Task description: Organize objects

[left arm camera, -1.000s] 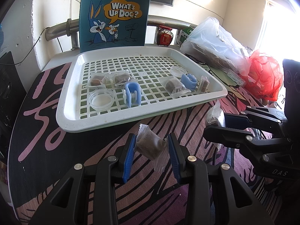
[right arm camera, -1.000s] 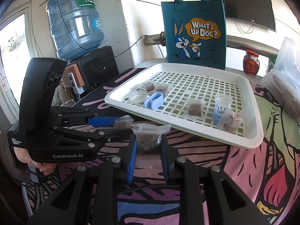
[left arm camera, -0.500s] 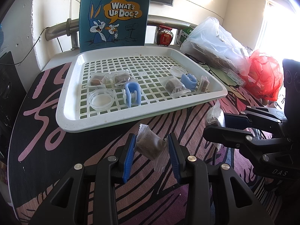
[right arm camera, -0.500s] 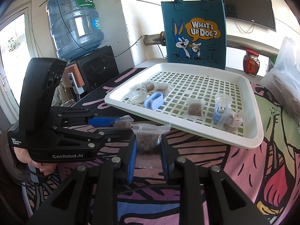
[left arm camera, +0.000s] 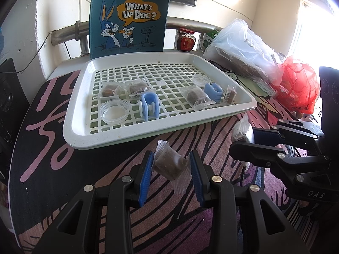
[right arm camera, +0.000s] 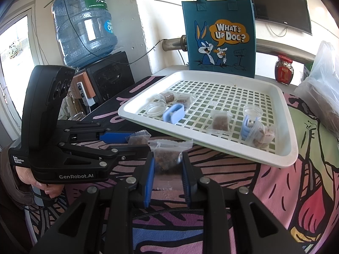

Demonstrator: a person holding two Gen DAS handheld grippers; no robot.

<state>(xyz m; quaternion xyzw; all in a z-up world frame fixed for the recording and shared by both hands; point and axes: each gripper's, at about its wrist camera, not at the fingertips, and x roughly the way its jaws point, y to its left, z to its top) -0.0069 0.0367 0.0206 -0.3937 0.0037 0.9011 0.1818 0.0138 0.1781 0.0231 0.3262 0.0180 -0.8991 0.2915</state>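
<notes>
In the left wrist view my left gripper (left arm camera: pixel 171 155) is shut on a clear-wrapped brown snack packet (left arm camera: pixel 169 166), held above the patterned tablecloth just in front of the white slotted tray (left arm camera: pixel 80 135). The right wrist view has my right gripper (right arm camera: pixel 167 155) shut on a small zip bag of brown bits (right arm camera: pixel 166 160), also short of the tray (right arm camera: pixel 286 154). Both grippers sit side by side; the left gripper (right arm camera: pixel 137 141) shows at the left there. The tray holds several wrapped packets, two clear round dishes (left arm camera: pixel 114 112) and two blue clips (left arm camera: pixel 149 105).
A teal cartoon tote bag (left arm camera: pixel 129 17) stands behind the tray, with a red-lidded jar (left arm camera: pixel 186 40) beside it. Clear and red plastic bags (left arm camera: pixel 300 84) lie at the right. A water bottle (right arm camera: pixel 82 25) on a black cabinet stands left of the table.
</notes>
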